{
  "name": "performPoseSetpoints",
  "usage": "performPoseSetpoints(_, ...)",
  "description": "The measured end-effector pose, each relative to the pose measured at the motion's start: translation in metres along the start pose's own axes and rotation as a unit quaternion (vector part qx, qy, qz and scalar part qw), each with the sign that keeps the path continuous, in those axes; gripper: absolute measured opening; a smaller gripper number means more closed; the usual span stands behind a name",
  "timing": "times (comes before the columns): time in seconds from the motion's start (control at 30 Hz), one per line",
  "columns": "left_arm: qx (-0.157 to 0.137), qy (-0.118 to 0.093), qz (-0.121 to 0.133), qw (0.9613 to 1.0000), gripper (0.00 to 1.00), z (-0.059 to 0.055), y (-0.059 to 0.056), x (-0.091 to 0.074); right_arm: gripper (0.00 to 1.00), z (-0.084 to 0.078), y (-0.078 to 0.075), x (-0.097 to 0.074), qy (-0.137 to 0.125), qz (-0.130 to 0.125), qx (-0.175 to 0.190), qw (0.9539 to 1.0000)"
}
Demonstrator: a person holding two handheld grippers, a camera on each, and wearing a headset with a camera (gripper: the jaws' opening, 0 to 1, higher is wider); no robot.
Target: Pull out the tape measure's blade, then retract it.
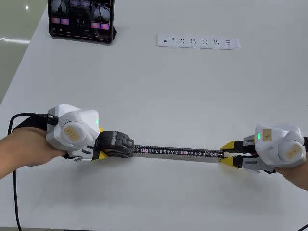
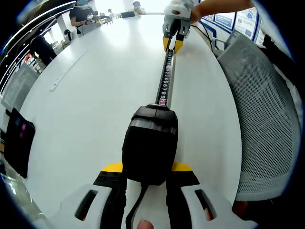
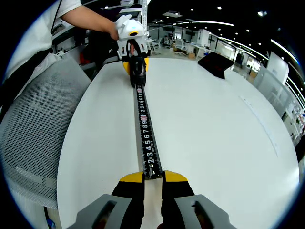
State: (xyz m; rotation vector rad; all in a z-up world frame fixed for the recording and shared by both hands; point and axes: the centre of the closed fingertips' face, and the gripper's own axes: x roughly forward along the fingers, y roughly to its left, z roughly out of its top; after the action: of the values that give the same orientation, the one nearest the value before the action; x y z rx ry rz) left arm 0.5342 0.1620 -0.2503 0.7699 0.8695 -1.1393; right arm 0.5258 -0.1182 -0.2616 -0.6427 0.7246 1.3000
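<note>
Left gripper (image 2: 147,168) up front, jaws set about as wide as the tape measure case (image 2: 150,143) and clamped on its two sides. The case sits flat between the yellow tips, with its mouth pointing away from this gripper. The blade (image 2: 166,78) runs straight out from the mouth, along the table (image 1: 168,86), to the right gripper (image 1: 227,154) well ahead of the left jaws.

In the right gripper view the jaws are narrow, nearly together, pinching the very end of the blade. The low numbers start right at the tips. The end hook is hidden between the jaws, so I cannot tell how it is caught. The blade lies on or just above the tabletop, printed side up, with no kink or twist visible.

Progress: the pull-out looks done or nearly so, with a good length drawn and both ends held. Retraction is not started. Probably next: bring the right gripper toward the case and feed the blade back in. I cannot tell whether the lock is on.

Beyond the blade, on the far side from the person: a power strip (image 1: 198,42) and a tablet (image 1: 82,19), both well apart from the work. A mesh chair (image 2: 257,109) is beside the table.
</note>
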Motion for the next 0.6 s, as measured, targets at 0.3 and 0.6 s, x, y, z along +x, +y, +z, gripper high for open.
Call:
performPoseSetpoints(0.3,0.000,0.002,0.002,1.0000,0.27,-0.0002,0.0000,0.0008,0.09,-0.0069,-0.0007,0.0000,0.013,0.004,0.004,0.9999)
performPoseSetpoints(0.6,0.000,0.006,0.004,1.0000,0.27,-0.0004,0.0001,0.0013,0.10,-0.0103,0.0007,0.0001,0.018,0.012,0.016,0.9996)
